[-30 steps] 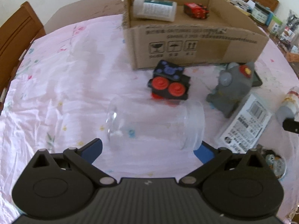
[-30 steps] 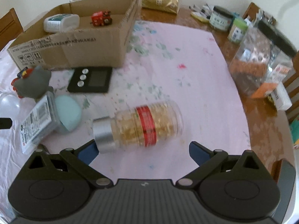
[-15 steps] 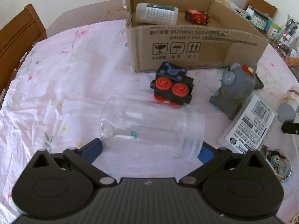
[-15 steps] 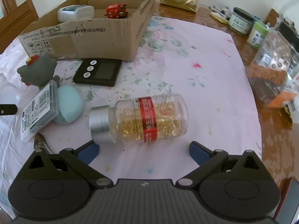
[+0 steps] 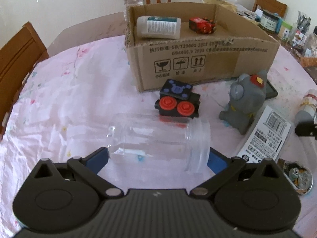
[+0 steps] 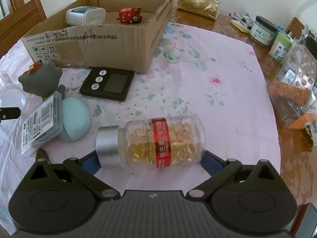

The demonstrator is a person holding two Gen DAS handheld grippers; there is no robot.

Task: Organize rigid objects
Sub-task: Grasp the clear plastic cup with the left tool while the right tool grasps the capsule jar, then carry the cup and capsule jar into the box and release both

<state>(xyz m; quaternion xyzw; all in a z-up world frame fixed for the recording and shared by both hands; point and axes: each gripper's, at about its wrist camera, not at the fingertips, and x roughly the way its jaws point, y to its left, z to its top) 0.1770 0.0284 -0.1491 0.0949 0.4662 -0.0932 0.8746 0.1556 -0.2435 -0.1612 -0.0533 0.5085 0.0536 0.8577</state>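
This is a home, at a dining table [image 6: 227, 45]. The table is brown wood with a pink flower cloth [image 6: 208, 83] on it. Wooden chairs [image 5: 17, 55] stand around it by a plain white wall [image 5: 79, 2]. Food jars [image 6: 262, 30] and a gold tissue pack [image 6: 198, 5] sit on the far side (the sort of stuff a family leaves out). Toys [image 5: 177, 104] lie near a cardboard box [image 5: 198, 59].

A round table under a pink floral cloth [image 6: 218, 103]. Wooden chairs [image 5: 15, 59] stand around it. On the bare wood at the far right sit lidded jars [image 6: 262, 30], a gold packet [image 6: 198, 5] and a clear bag [image 6: 293, 87] of orange pieces.
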